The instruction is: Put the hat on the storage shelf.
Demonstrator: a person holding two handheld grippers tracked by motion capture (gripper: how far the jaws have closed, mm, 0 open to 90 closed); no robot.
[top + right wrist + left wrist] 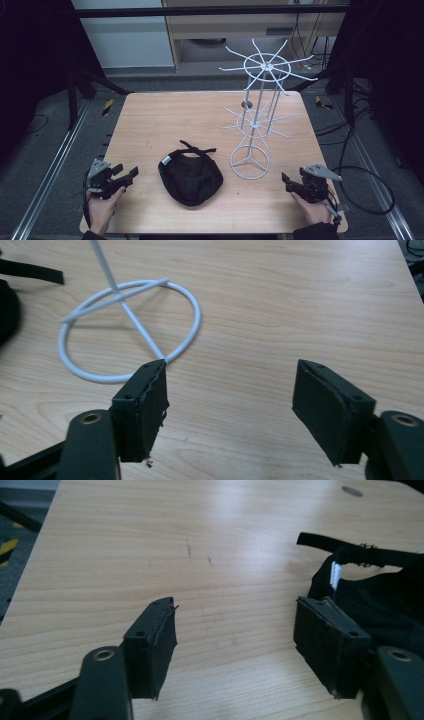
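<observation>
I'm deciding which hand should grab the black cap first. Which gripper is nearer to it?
Left. The left gripper sits open just beside the black cap, on its left. The right gripper is farther off, beyond the white wire rack.

Lab recording bay. My table [150, 120], light wood, sits inside a dark metal frame [210, 10] with black curtains [30, 60] at both sides. Grey carpet below, metal floor rails [55, 165], loose cables [370, 175], striped hazard tape [107, 106], pale cabinets [125, 35] behind.
</observation>
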